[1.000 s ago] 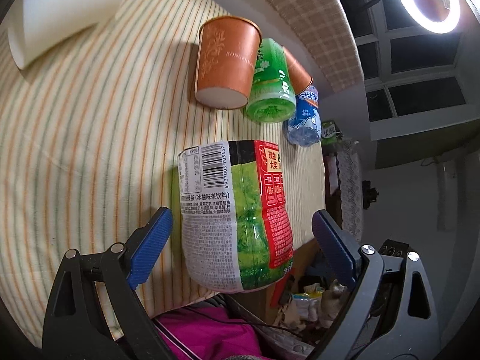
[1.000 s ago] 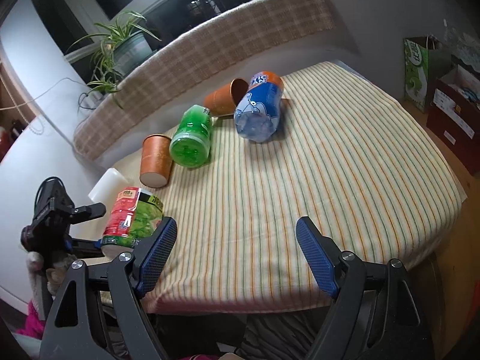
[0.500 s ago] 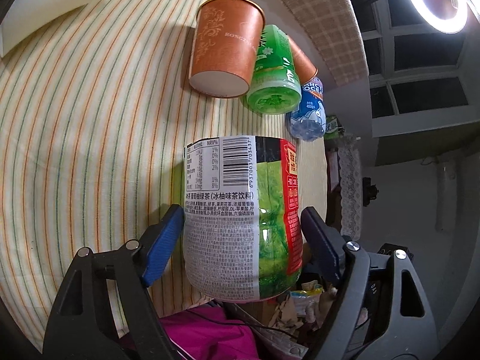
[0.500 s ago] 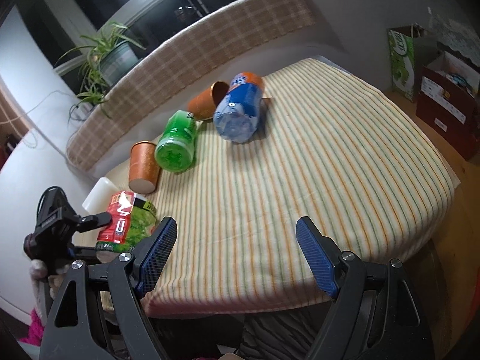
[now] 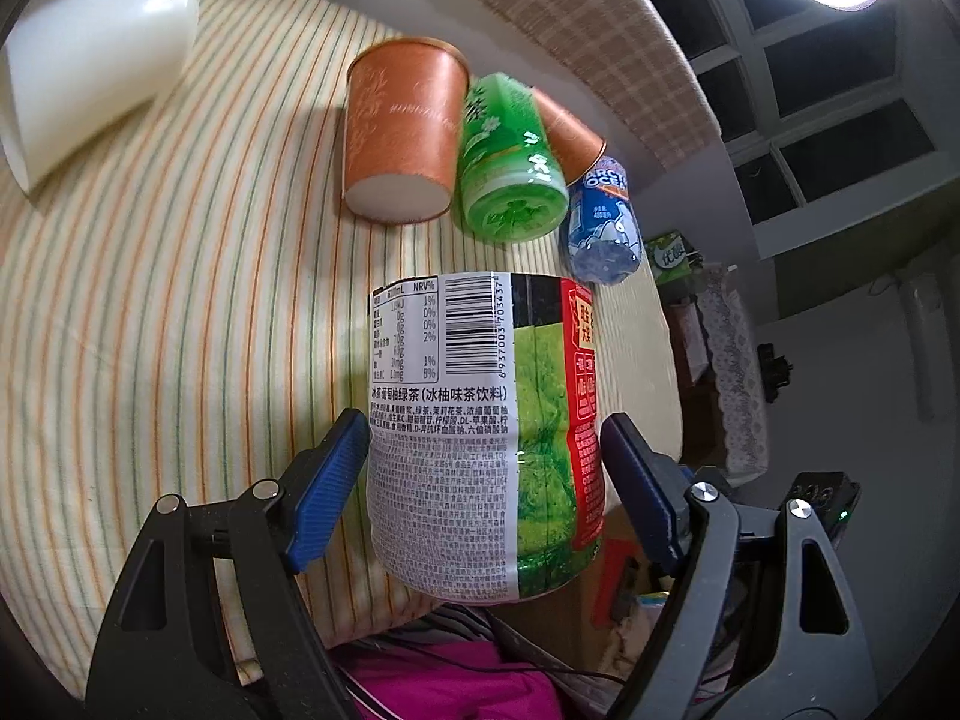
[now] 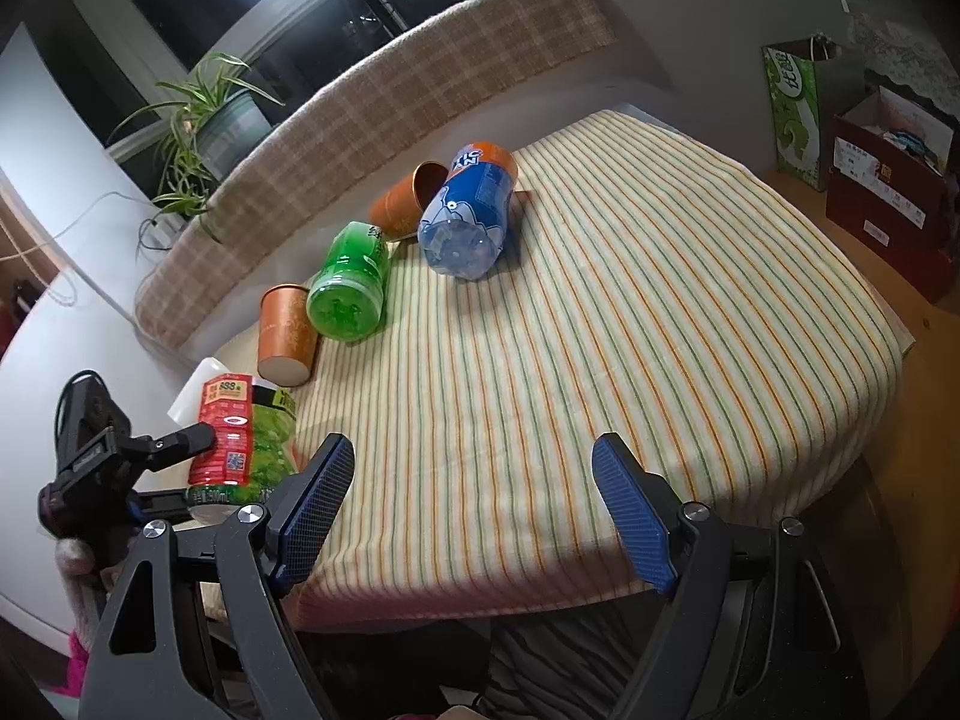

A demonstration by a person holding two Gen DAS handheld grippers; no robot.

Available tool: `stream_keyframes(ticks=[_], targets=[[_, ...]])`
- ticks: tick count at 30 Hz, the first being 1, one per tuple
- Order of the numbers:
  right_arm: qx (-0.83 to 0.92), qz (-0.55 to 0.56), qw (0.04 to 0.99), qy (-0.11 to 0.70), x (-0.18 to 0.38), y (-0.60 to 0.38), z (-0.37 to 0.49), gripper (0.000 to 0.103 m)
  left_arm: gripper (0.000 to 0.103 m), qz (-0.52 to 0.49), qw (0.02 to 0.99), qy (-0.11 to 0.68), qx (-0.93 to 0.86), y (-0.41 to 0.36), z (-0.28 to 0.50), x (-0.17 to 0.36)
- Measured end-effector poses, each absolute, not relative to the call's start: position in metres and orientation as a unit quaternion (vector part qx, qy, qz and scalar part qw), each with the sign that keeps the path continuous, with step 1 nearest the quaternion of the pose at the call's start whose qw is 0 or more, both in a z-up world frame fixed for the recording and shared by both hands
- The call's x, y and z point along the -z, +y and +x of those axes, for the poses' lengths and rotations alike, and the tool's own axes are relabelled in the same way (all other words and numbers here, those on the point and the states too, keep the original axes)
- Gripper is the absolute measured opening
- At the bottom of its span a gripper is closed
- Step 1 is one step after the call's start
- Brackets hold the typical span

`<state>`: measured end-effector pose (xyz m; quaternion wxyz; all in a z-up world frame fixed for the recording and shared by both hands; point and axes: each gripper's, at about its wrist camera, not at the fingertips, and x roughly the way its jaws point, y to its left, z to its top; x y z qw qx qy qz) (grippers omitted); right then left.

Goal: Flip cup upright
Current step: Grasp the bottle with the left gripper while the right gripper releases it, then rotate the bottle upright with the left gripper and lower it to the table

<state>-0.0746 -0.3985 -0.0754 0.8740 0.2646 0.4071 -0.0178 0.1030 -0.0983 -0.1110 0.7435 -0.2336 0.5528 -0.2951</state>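
A green-tea labelled plastic cup (image 5: 474,420) with a barcode and red panel sits between my left gripper's (image 5: 483,423) blue pads, which press both its sides. The right wrist view shows this cup (image 6: 240,438) held roughly upright at the near left corner of the striped tablecloth (image 6: 600,330). An orange paper cup (image 6: 287,333) lies with its white base toward me. Beside it lie a green plastic cup (image 6: 348,285), a second orange cup (image 6: 402,201) and a blue plastic cup (image 6: 471,216). My right gripper (image 6: 474,444) is open over the table's front edge, holding nothing.
A white cup (image 5: 90,72) lies on its side at the far left. A checked backrest (image 6: 420,78) runs behind the table, with a potted plant (image 6: 210,114). On the floor at right stand a green bag (image 6: 795,114) and a red box (image 6: 888,180).
My left gripper's jaws have narrowed from wide apart to pressing the green-tea cup, which now stands more upright. The right gripper has stayed open and its view has pulled back a little.
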Motion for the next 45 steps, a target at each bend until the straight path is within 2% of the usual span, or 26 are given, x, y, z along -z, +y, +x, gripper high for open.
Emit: stream_keyframes(ticks=[12,31,45], targets=[[0.016,0.262,0.874,0.408,0.076,-0.399,-0.080,0.082,0.081,-0.146,0.813,0.488,0.282,-0.121,0.085,0.089],[0.017,0.260,0.873,0.413,0.077,-0.401,-0.081,0.082,0.081,-0.074,0.886,0.394,0.233,-0.147,0.081,0.091],[0.006,0.252,0.874,0.416,0.076,-0.392,-0.076,0.082,0.081,-0.058,0.887,0.395,0.233,-0.146,0.069,0.096]])
